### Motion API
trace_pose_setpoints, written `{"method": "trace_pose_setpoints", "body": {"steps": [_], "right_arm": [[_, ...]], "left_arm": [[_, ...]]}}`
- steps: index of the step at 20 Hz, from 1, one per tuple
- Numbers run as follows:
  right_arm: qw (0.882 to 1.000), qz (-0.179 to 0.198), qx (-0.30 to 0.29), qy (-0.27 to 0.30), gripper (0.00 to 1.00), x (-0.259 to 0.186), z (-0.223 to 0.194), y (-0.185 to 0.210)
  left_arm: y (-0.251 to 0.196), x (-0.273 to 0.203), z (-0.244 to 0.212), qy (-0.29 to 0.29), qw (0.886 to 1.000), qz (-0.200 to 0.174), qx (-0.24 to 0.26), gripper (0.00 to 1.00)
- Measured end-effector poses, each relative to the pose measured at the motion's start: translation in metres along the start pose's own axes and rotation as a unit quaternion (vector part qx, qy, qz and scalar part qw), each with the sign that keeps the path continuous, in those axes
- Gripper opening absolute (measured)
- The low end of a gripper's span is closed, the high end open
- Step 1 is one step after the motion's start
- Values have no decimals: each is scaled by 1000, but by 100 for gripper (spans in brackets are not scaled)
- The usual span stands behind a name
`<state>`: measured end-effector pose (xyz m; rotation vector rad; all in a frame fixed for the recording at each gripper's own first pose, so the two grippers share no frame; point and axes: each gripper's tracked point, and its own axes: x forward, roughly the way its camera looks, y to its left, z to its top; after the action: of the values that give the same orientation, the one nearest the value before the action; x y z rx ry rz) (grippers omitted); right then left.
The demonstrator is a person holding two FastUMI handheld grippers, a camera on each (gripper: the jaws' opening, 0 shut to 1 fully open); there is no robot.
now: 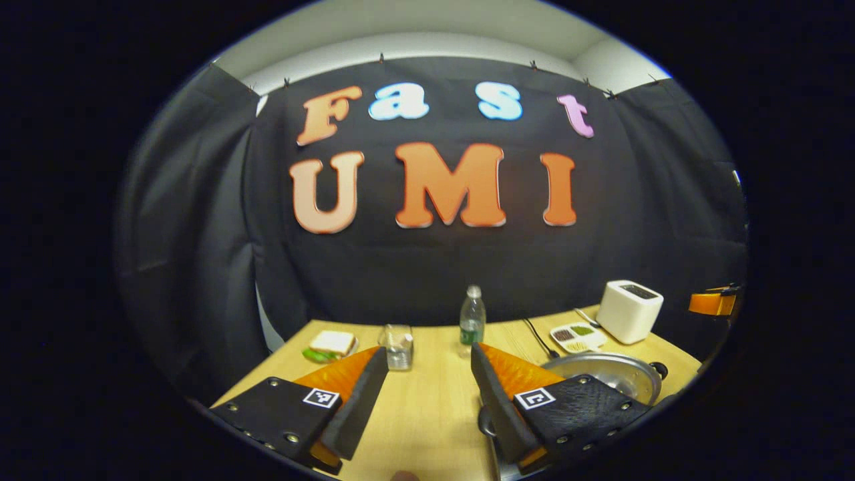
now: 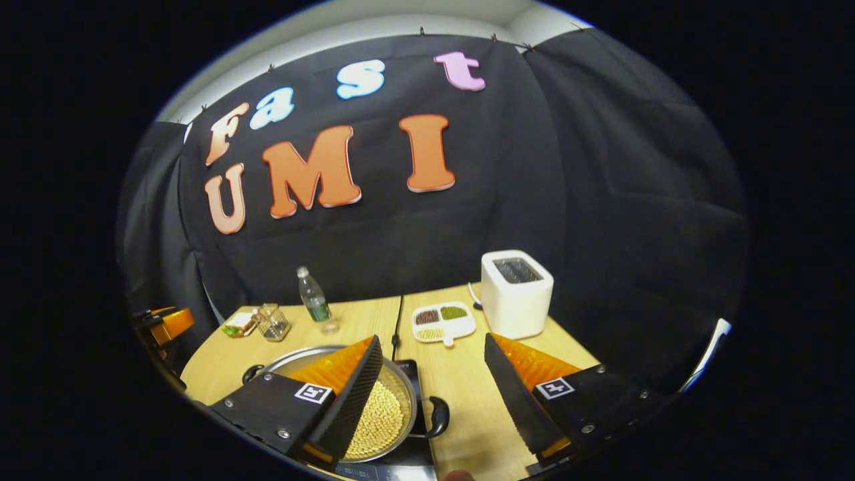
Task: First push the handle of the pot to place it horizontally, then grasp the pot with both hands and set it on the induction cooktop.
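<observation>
No readable brand anywhere on the table stuff. The water bottle [image 2: 312,295] had a green label, but it was way too small to make out, and the only other markings were little square black-and-white tags on each gripper's fingers.

Left gripper [image 1: 429,381] had its jaws spread wide with nothing between them, just bare wooden table [image 1: 427,414] showing through the gap. In the left gripper view its right-hand finger sat in front of the pot's [image 1: 611,377] rim, but I couldn't tell if it actually touched.

Right gripper [image 2: 433,374] was just as wide open, also gripping nothing. In the right gripper view its left-hand finger overlapped the pot, hanging over the contents; contact was unclear there too.

The pot itself was a shallow silver one filled with pale yellow beans [image 2: 381,417], and it was sitting on the black induction cooktop [image 2: 411,461] near the front edge of the table. 1 black side handle [image 2: 437,415] stuck out on the side toward the open table.

Further back: a white toaster [image 2: 516,292], a white 3-compartment dish [image 2: 443,322] with dark, green and pale fillings just beside it, a small clear glass container [image 2: 272,322], and a sandwich [image 2: 237,325] at the far corner. A black cord [image 2: 398,317] ran from the cooktop toward the back wall. The room was a booth hung with black cloth, with a white wall above.
</observation>
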<state>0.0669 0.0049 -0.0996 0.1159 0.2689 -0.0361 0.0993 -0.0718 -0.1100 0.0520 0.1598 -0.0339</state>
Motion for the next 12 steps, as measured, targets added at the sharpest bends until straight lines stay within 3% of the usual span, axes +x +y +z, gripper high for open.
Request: {"method": "trace_pose_setpoints", "body": {"steps": [3,7,12], "right_arm": [[999,5,-3,-46,95,-26,45,-1],[997,15,-11,-74,95,-54,71,-2],[995,3,-17,-101,95,-79,88,-15]], "left_arm": [[17,-34,49,-29,999,3,-23,90],[44,-69,108,-82,996,3,-30,89],[68,-111,125,-101,994,28,-16,90]]}}
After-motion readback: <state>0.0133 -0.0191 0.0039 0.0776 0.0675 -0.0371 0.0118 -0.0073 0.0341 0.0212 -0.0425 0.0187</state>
